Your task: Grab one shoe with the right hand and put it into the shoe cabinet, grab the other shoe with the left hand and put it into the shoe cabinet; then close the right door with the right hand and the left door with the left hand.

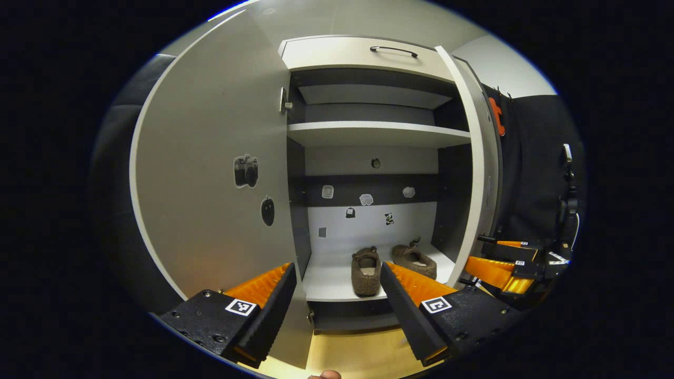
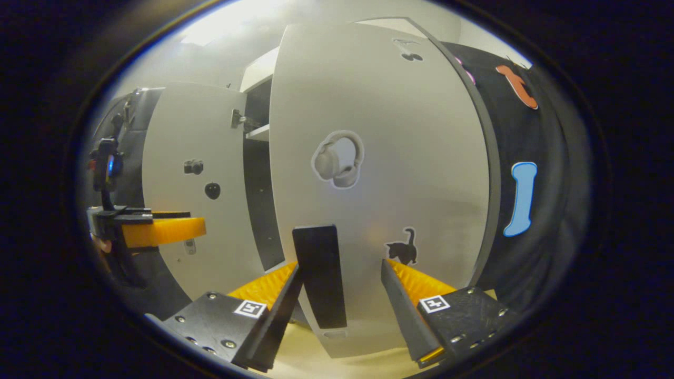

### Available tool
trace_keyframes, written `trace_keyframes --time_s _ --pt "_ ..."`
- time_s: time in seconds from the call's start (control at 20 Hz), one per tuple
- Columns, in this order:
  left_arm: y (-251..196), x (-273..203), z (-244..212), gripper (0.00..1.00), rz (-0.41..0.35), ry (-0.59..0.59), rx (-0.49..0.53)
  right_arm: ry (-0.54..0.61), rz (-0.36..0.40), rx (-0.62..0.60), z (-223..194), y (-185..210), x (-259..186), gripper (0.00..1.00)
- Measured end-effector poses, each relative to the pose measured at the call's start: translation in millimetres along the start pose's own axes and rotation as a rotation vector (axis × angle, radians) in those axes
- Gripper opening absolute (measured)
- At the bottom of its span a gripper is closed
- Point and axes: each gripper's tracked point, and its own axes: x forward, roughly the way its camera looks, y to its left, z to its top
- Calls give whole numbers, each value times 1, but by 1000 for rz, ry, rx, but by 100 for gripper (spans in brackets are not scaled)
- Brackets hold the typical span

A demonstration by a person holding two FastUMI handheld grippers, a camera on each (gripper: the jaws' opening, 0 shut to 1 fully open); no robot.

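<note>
While both shoes sit side by side on the bottom shelf of the shoe cabinet, the left gripper gapes empty; the right gripper spreads before the right door

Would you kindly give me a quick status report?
Both grippers open, empty. Both shoes shelved. Doors open; right gripper at right door.
</note>
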Motion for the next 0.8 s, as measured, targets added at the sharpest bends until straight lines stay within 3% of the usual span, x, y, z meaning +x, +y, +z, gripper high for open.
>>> trace_keyframes --time_s 0.25,0.45,0.5,0.65,0.7,0.8 --pt "-1 -26 6 100 6 -21 -25 -4 -23 27 7 -2 23 91" --pt "3 -48 4 98 12 -20 -48 -14 -77 -26 7 -2 34 91" --pt "5 -54 4 98 14 -18 -46 -17 -90 -38 6 -2 35 86" --pt "13 -71 11 100 26 -34 -57 -21 -122 -57 5 -2 39 88" --pt "17 -79 12 98 35 -40 -65 -21 -133 -61 3 -1 38 93" --pt "32 -90 15 98 66 -53 -73 -24 -152 -69 1 -1 39 90"
